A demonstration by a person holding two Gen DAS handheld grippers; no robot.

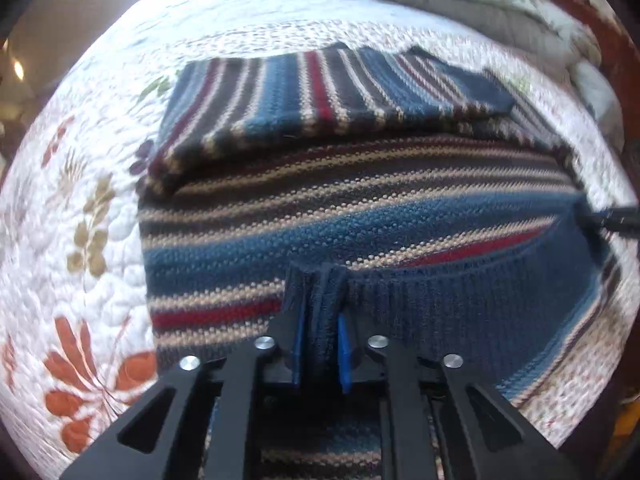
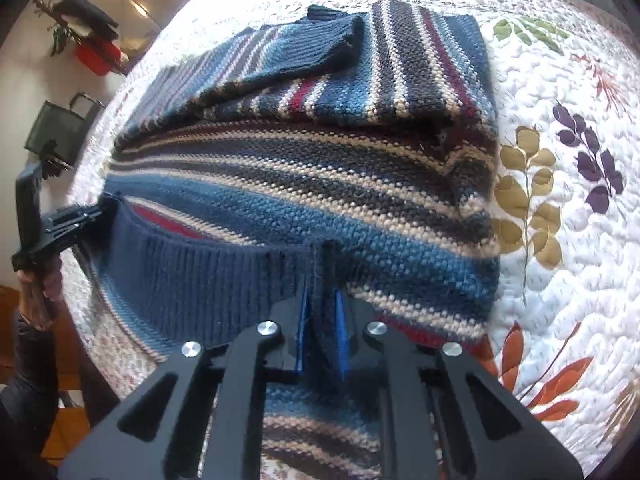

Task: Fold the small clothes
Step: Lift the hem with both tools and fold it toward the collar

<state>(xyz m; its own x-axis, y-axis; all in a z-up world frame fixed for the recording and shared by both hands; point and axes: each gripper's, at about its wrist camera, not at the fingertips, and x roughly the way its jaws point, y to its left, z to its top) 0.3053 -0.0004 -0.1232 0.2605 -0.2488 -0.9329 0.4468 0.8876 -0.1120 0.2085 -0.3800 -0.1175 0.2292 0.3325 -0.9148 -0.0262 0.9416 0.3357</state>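
Sweater point(image 1: 360, 208) flat on quilt point(image 1: 80, 240), sleeves folded in. My L tongs point(image 1: 320, 344) & R tongs point(image 2: 320, 336) both clamped on ribbed hem point(image 1: 460, 300) at 6 o'clock. Next: lift together, carry hem twd 12.

1. We see a striped knit sweater point(image 1: 360, 200) in blue, navy, cream and dark red, lying flat on the quilted bed.
2. Its sleeves point(image 2: 320, 64) lie folded across the far part of the body.
3. Its navy ribbed hem point(image 1: 460, 304) is bunched up nearest us.
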